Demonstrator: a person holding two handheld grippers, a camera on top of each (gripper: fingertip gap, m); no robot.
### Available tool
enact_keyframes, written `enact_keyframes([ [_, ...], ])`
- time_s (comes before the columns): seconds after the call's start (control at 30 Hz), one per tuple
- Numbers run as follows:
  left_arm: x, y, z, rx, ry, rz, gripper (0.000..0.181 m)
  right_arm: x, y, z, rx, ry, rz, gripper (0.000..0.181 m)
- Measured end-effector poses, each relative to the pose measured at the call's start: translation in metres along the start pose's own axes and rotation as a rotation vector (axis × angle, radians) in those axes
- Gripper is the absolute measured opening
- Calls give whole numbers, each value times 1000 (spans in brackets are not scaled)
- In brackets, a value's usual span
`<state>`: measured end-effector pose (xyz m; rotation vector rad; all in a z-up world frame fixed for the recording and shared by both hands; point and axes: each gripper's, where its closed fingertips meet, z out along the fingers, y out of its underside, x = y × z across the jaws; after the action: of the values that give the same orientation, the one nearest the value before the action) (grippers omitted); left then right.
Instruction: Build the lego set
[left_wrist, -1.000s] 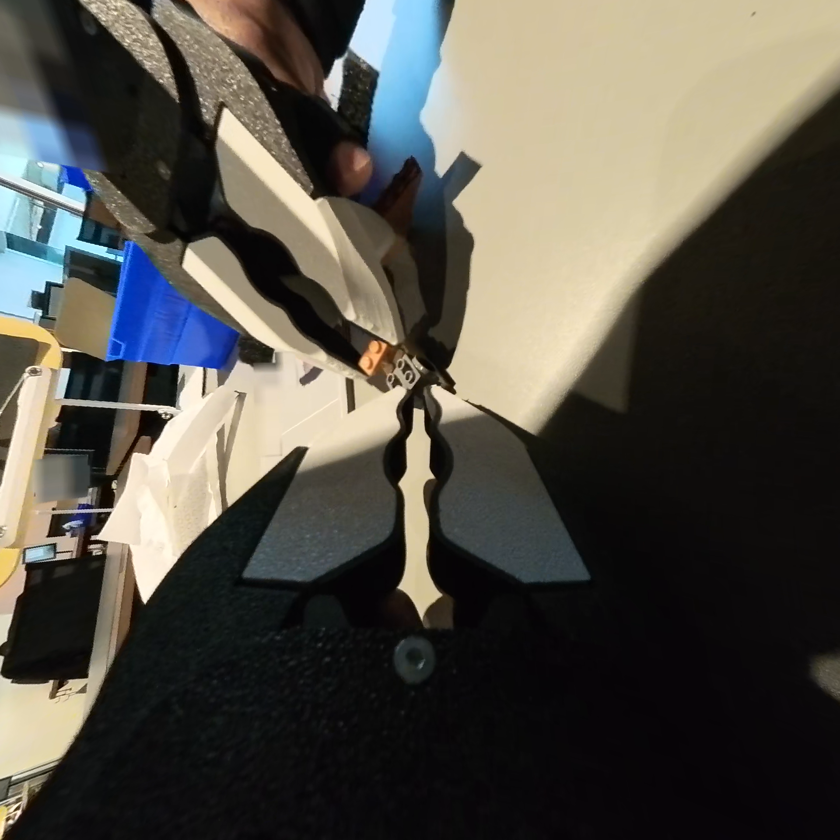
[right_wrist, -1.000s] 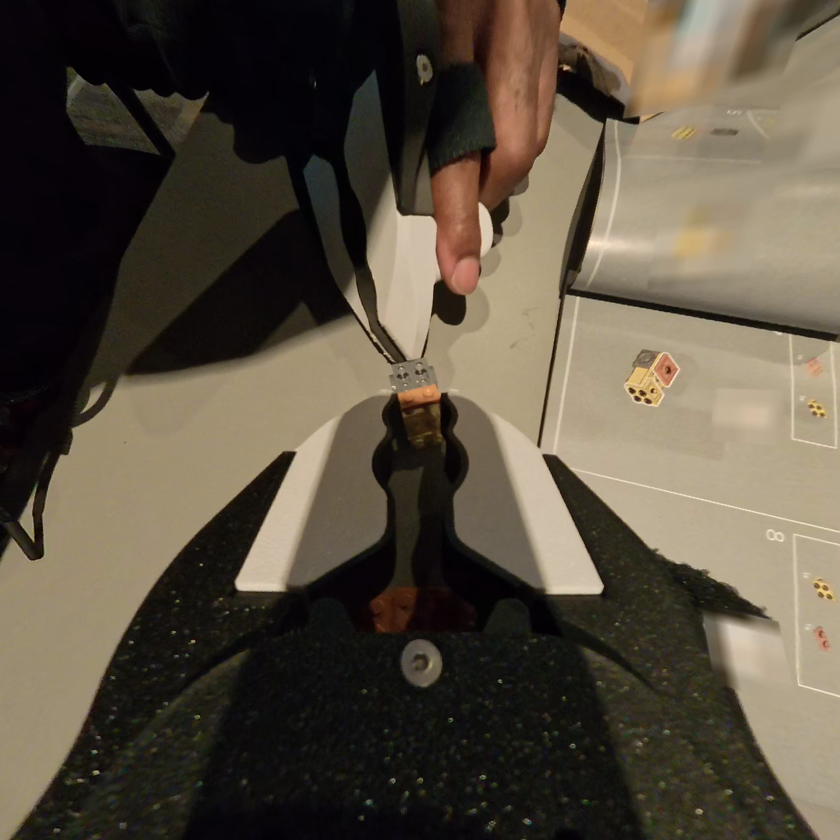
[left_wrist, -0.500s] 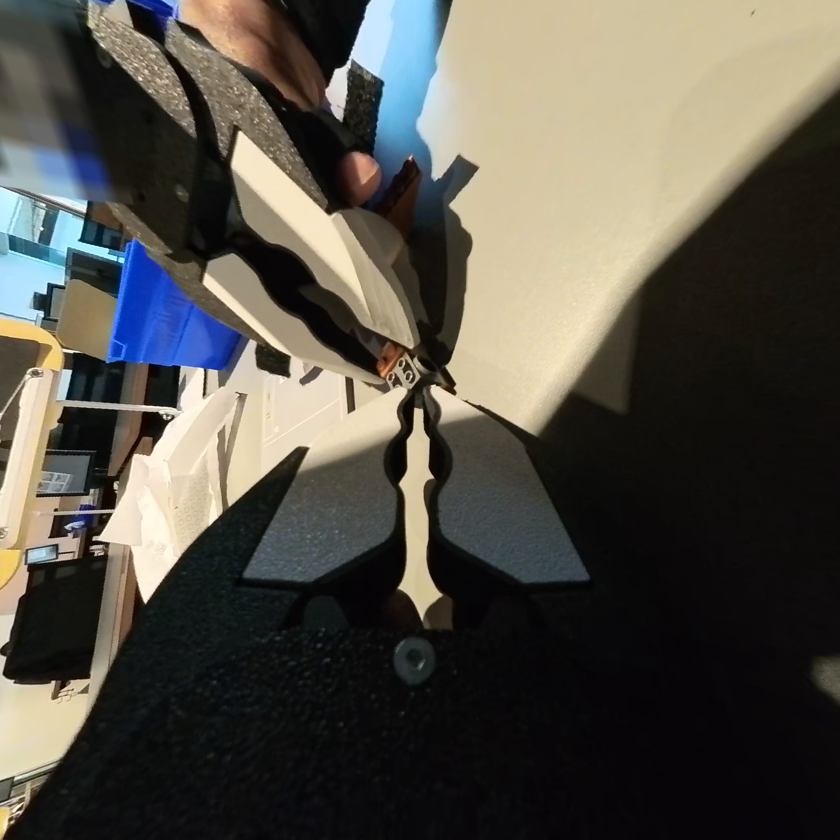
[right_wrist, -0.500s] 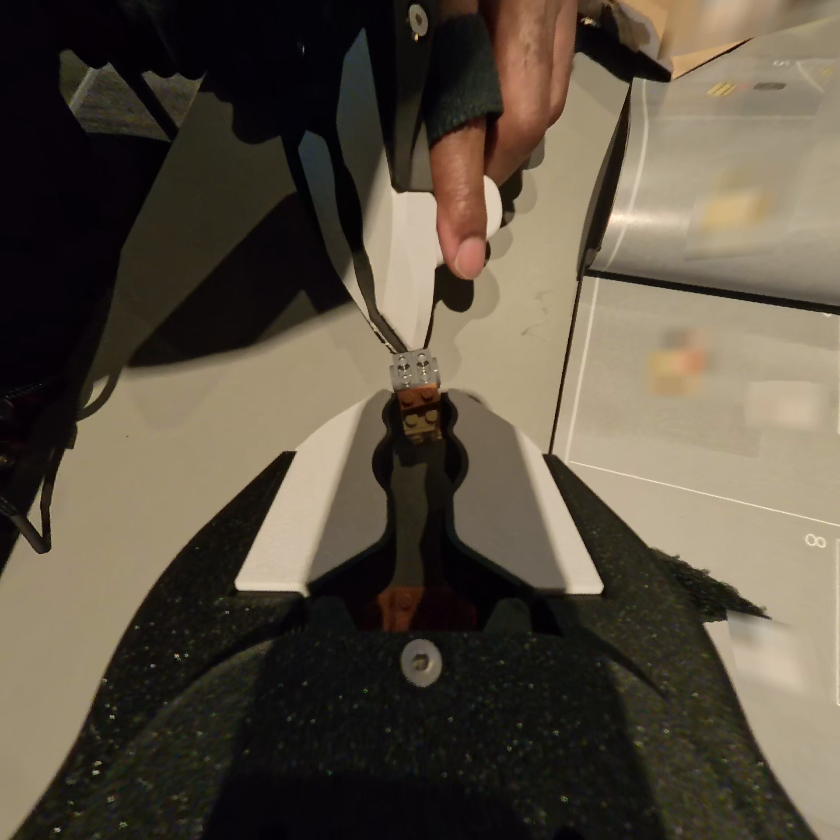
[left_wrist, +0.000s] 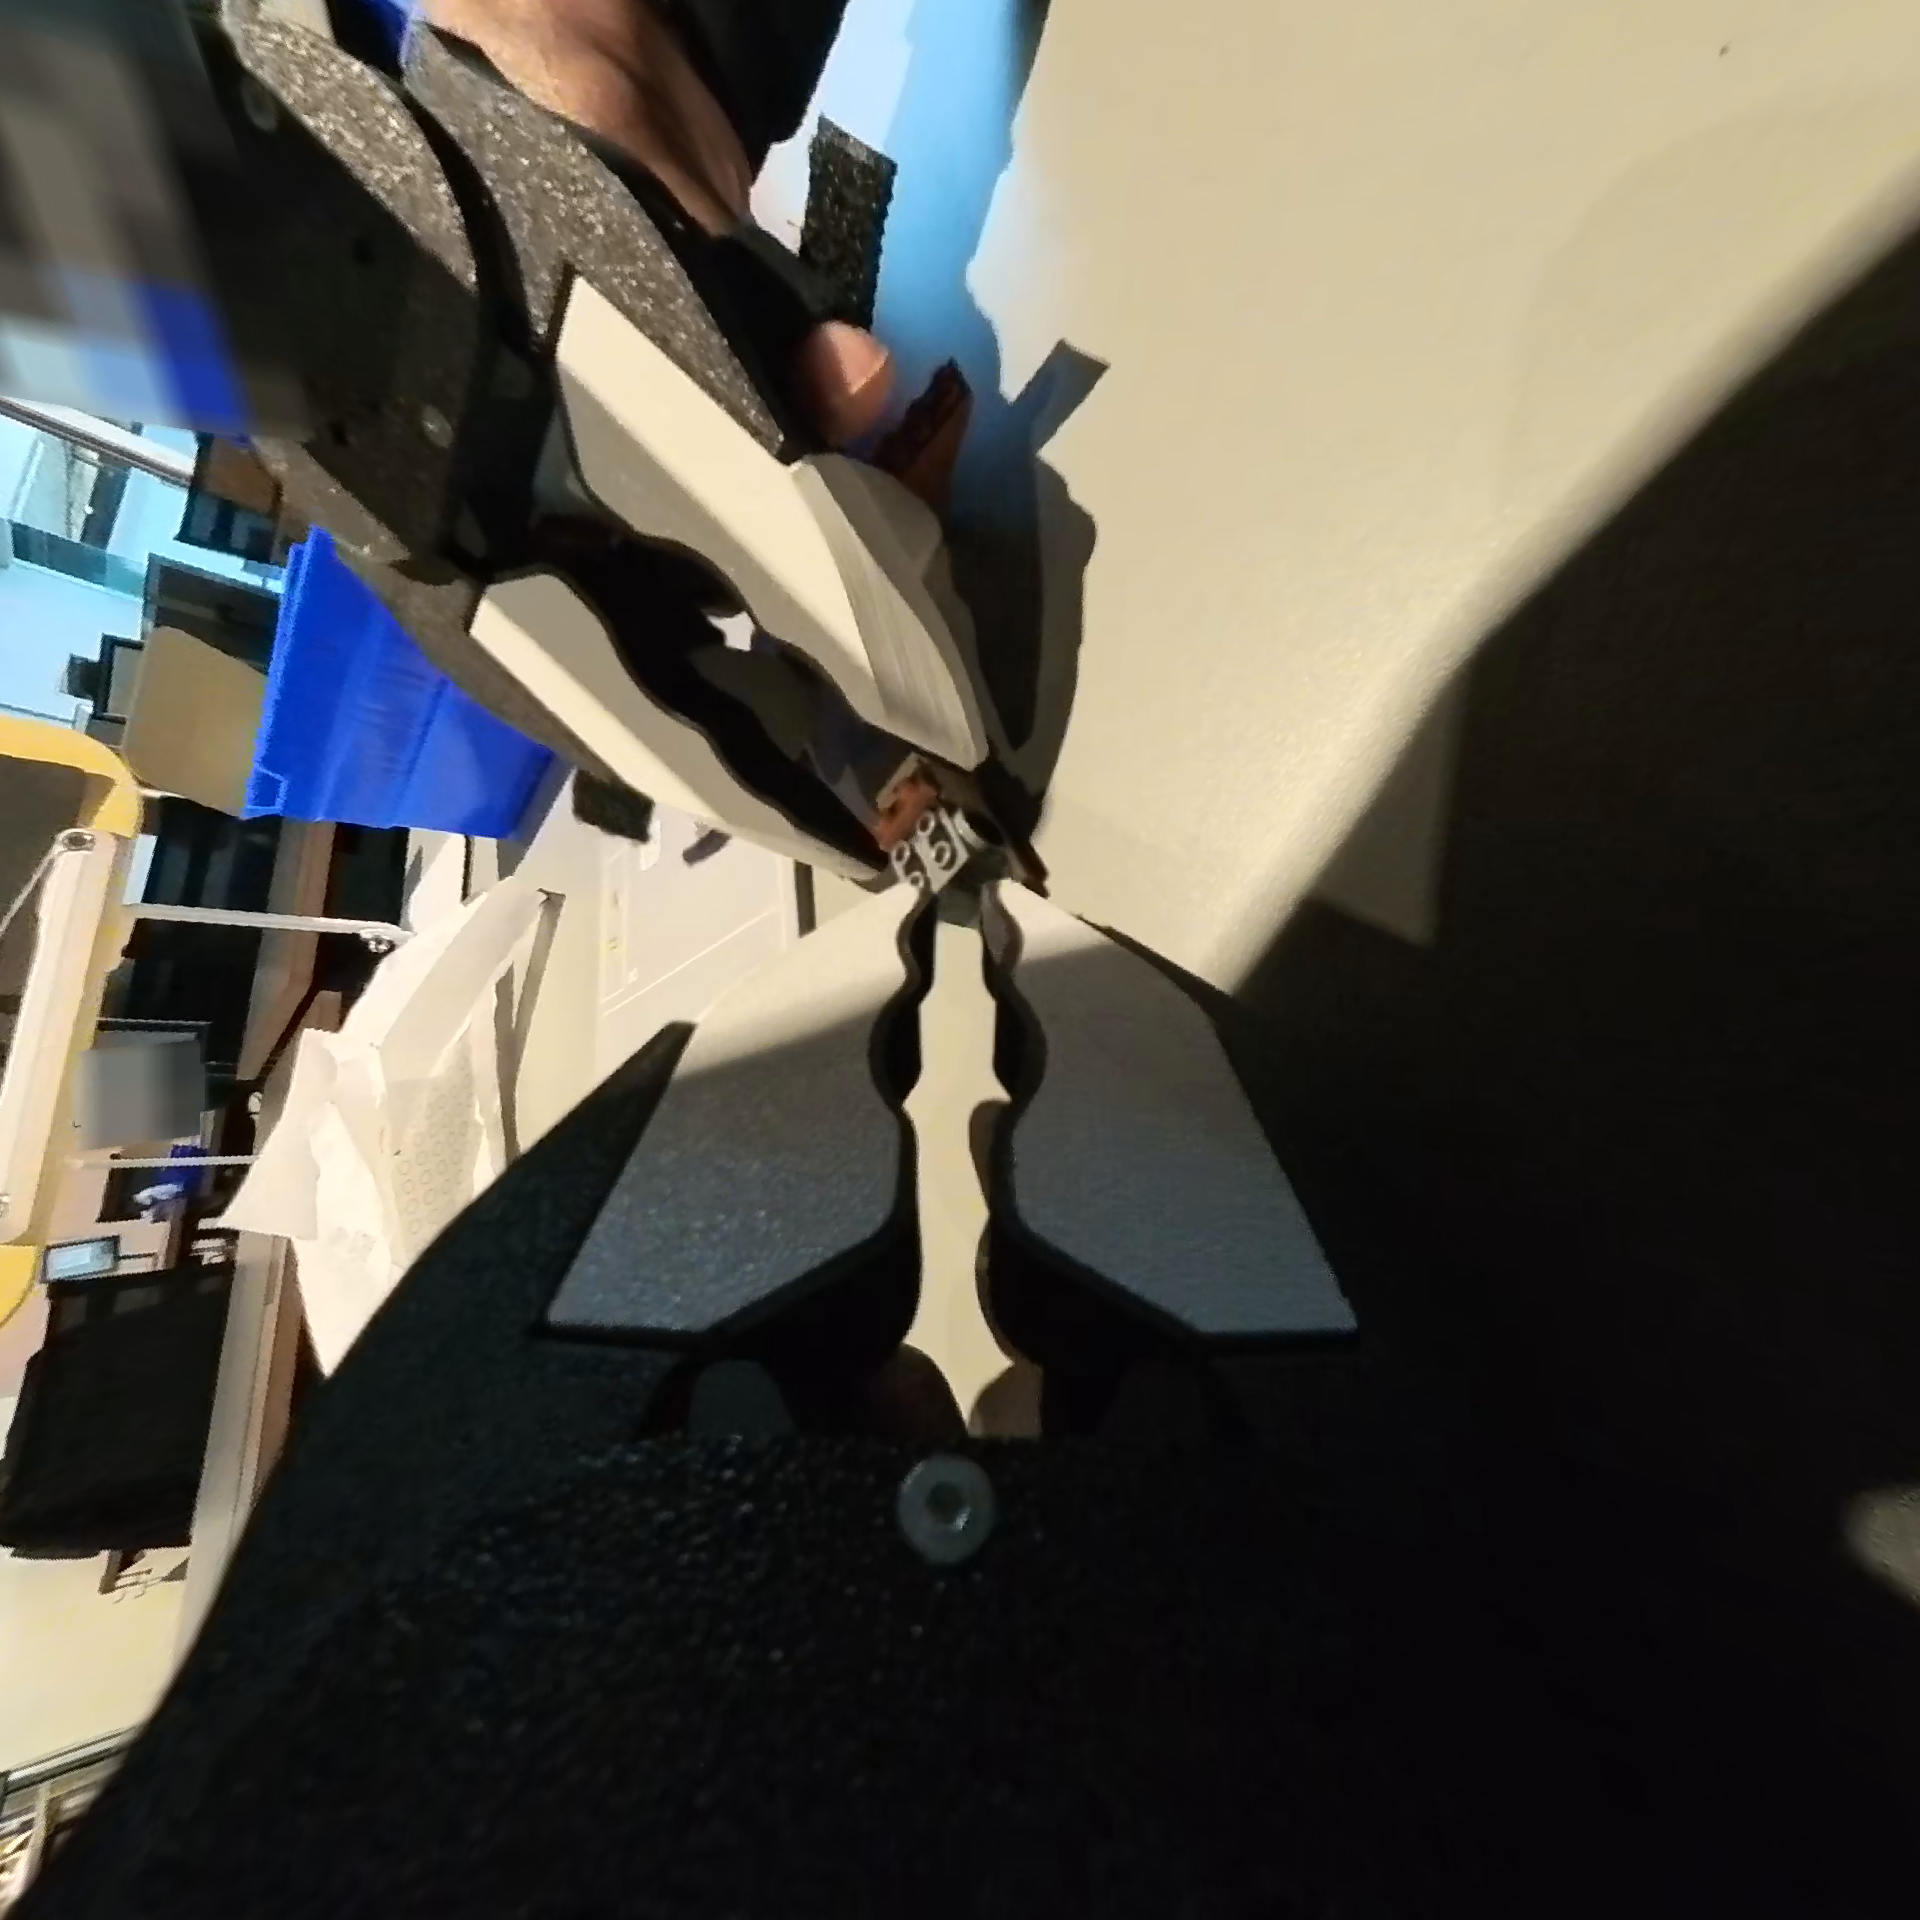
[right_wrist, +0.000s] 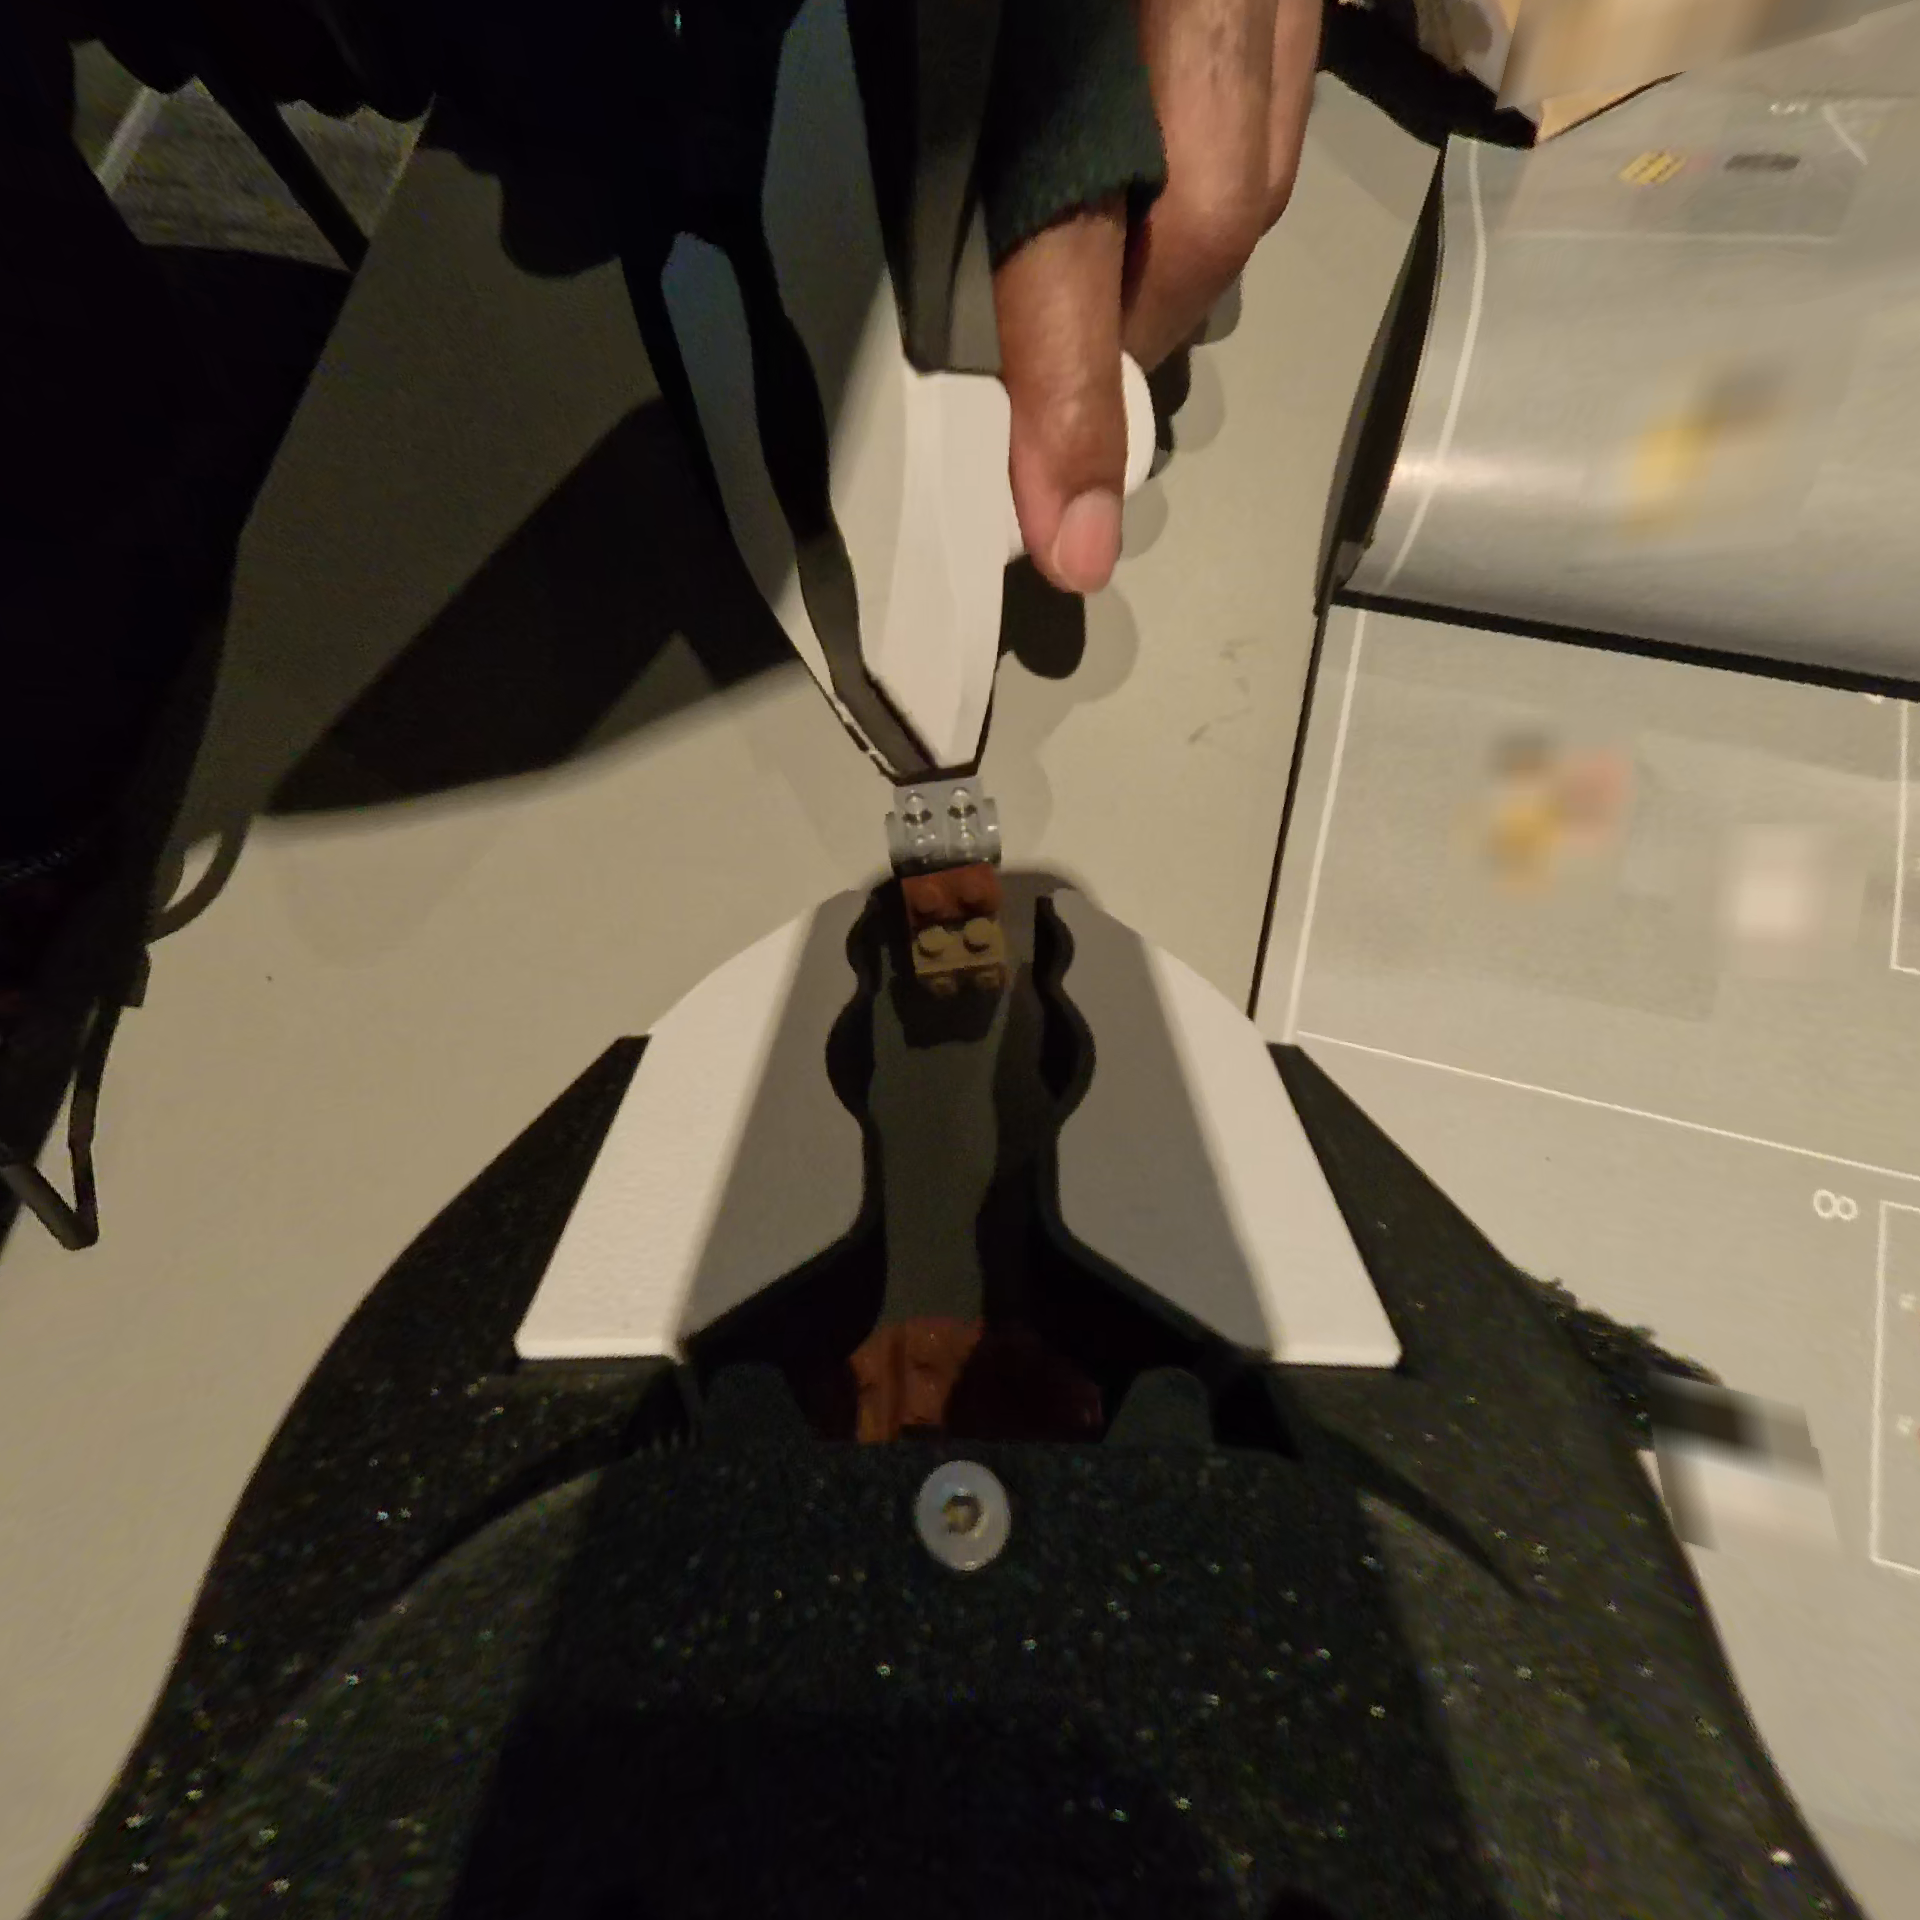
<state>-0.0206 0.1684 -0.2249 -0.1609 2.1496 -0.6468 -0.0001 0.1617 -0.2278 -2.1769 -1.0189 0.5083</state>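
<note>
In the right wrist view my right gripper (right_wrist: 954, 909) is shut on a small stack of a brown brick (right_wrist: 951, 902) and a tan plate (right_wrist: 958, 951). My left gripper (right_wrist: 935, 771) comes down from above, shut on a light grey brick (right_wrist: 943, 828). The grey brick touches the far end of the brown brick. In the left wrist view my left gripper (left_wrist: 961, 902) pinches the grey brick (left_wrist: 935, 857) at its tips. The right gripper (left_wrist: 920, 821) reaches in from the upper left with the brown brick (left_wrist: 900, 810). Both are held above the pale table (right_wrist: 468, 883).
An open instruction booklet (right_wrist: 1610, 987) lies on the table to the right. A person's hand (right_wrist: 1081, 416) grips the left gripper's handle. In the left wrist view a blue bin (left_wrist: 364, 707) and a white plastic bag (left_wrist: 395, 1122) show at the left. Both grippers' tips are close together, under 4 cm apart.
The two grippers have closed in. The grey brick now sits against the brown brick, and the tan plate shows more between my right gripper's fingers. Both grippers stay shut.
</note>
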Motion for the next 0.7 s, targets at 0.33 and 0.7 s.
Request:
enact_keyframes([
  [0.33,-3,-3,-2,21,-5,-19,8,0,-5,-6,45,-9,12,25],
  [0.7,2,-6,2,28,12,-13,7,0,-6,0,27,5,5,17],
])
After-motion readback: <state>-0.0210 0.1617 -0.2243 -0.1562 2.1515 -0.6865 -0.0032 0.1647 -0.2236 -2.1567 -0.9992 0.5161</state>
